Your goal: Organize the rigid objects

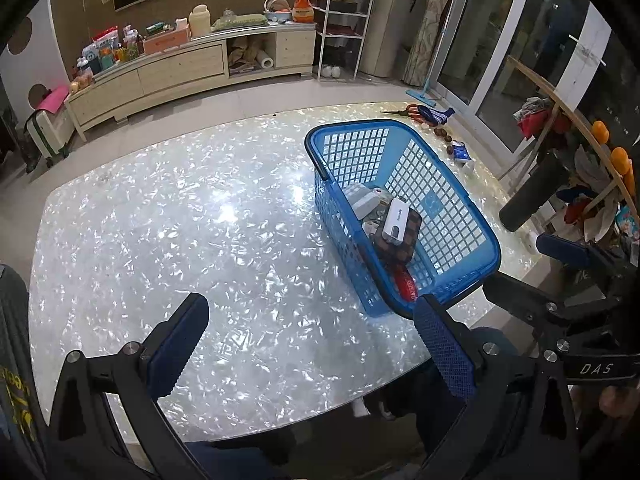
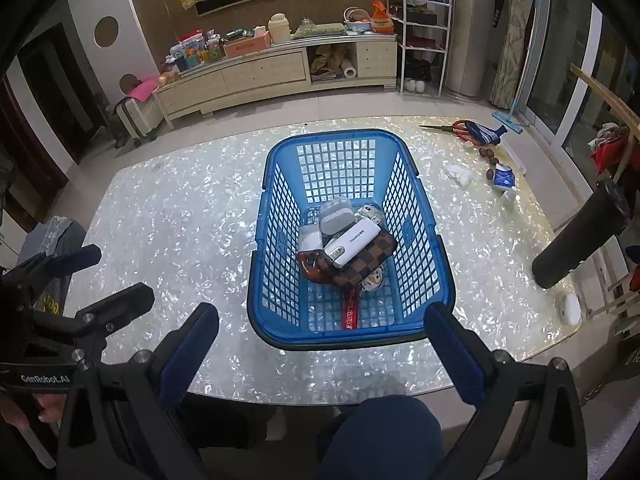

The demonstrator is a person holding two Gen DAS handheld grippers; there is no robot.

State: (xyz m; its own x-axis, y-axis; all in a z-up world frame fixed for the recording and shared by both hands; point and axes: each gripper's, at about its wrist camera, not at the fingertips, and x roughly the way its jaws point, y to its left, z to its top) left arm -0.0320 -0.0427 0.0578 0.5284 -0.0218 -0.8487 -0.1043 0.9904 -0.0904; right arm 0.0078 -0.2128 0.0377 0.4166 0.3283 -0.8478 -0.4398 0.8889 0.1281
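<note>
Blue plastic basket (image 2: pixel 352 236) stands on the shell-patterned table (image 2: pixel 172 216), holding a white power bank (image 2: pixel 352 242) lying across a checkered brown wallet (image 2: pixel 366 262), with a red strap (image 2: pixel 351 314) nearer its front rim. Both the left gripper (image 1: pixel 316 344) and the right gripper (image 2: pixel 326 350) hover spread wide and empty, the right just before the basket's near rim, the left to its left over bare tabletop

Home living room: TV cabinet (image 2: pixel 276 68), suitcase (image 2: pixel 134 114)

"DAS" on right tool (image 1: pixel 596 368); "GenRobot.AI" on left tool (image 2: pixel 44 379).
</note>
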